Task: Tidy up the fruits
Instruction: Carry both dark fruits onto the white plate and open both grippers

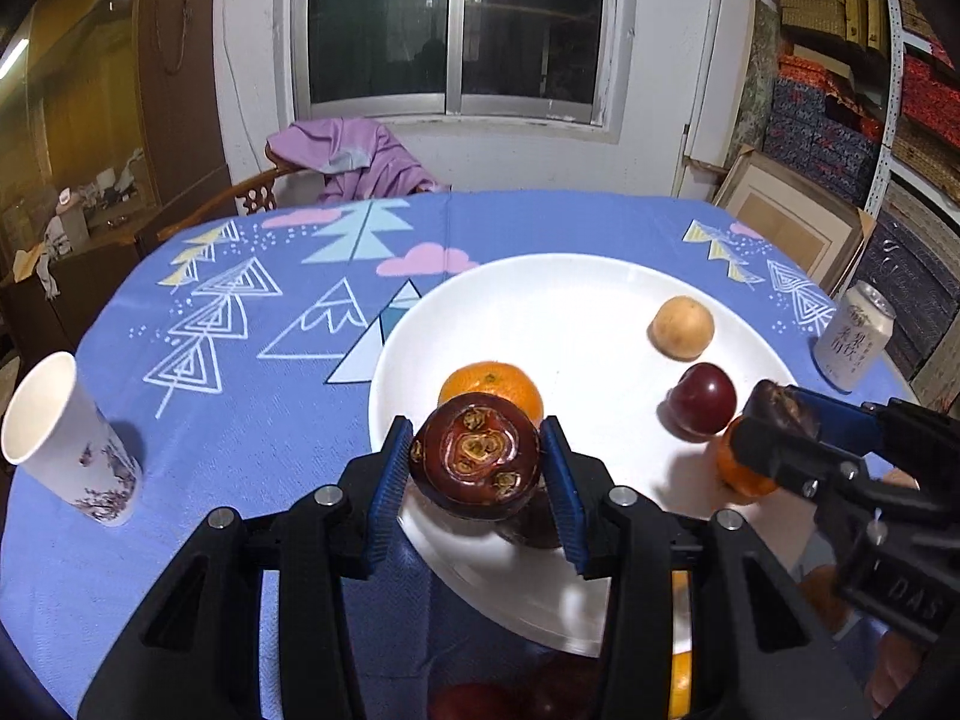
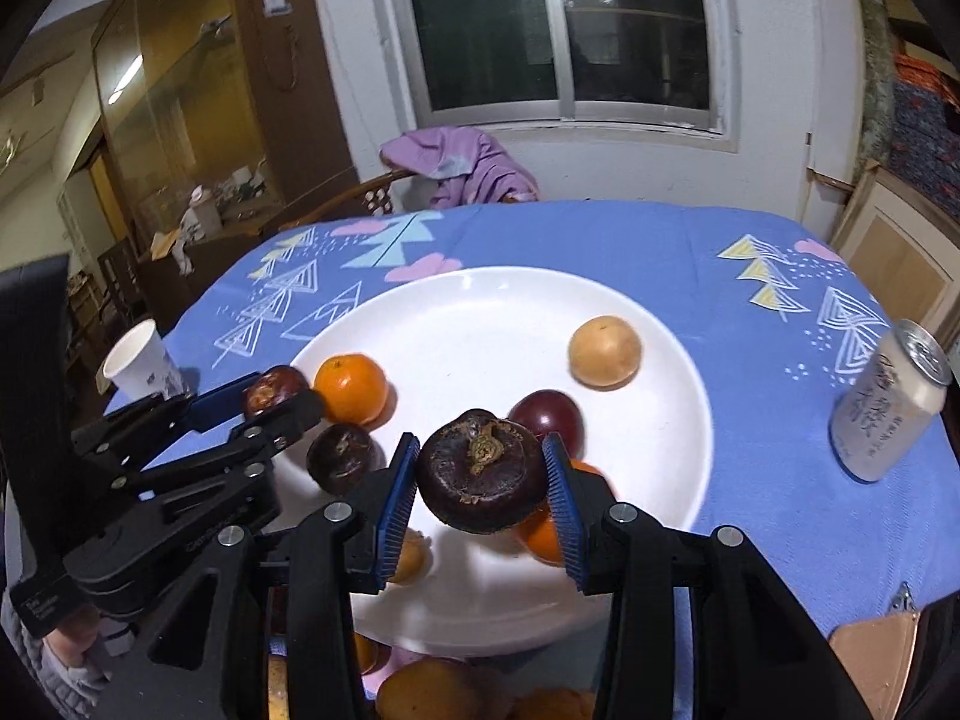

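Note:
My left gripper (image 1: 477,468) is shut on a dark water chestnut (image 1: 474,456) and holds it over the near left rim of the white plate (image 1: 540,300). My right gripper (image 2: 480,474) is shut on a second dark water chestnut (image 2: 480,474) above the plate's near edge (image 2: 480,312). On the plate lie an orange (image 2: 351,387), a tan round fruit (image 2: 605,351), a dark red plum (image 2: 549,417), another water chestnut (image 2: 342,457) and a second orange (image 2: 543,531), partly hidden. Each gripper shows in the other's view, the right (image 1: 780,414) and the left (image 2: 270,396).
A paper cup (image 1: 66,444) stands at the table's left. A drink can (image 1: 855,336) stands at the right edge. More fruit (image 2: 432,690) lies below the plate's near rim. A chair with purple cloth (image 1: 354,156) is behind the blue-clothed table (image 1: 240,360).

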{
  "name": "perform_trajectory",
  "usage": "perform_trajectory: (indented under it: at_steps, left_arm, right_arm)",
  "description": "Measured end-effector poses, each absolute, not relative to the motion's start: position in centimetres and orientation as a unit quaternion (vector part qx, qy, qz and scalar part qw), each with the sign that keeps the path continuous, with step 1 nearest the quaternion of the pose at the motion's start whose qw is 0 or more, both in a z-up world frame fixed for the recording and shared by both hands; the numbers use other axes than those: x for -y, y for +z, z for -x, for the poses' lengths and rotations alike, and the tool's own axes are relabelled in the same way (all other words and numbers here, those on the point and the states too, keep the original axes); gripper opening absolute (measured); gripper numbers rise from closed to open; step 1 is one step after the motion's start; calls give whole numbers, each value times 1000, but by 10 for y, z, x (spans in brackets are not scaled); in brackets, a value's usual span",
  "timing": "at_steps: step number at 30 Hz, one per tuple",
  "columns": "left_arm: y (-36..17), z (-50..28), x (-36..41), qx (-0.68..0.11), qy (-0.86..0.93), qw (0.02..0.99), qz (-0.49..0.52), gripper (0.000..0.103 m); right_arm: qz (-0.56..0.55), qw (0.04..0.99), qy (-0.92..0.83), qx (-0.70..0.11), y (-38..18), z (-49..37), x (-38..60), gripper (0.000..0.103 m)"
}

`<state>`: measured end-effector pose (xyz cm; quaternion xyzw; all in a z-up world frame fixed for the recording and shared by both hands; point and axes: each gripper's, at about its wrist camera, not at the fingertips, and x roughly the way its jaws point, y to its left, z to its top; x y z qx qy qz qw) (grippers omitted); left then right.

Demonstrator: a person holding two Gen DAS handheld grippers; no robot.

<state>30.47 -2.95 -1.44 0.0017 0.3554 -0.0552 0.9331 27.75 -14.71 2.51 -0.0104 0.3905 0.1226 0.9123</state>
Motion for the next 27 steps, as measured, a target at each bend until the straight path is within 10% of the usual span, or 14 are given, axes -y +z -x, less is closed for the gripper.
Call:
perform_trajectory:
  at_steps: [27]
  left_arm:
    - [-2,-290,28,-328,-40,944,-11,70]
  right_arm:
    - [36,916,127,-378,30,-271,134,44]
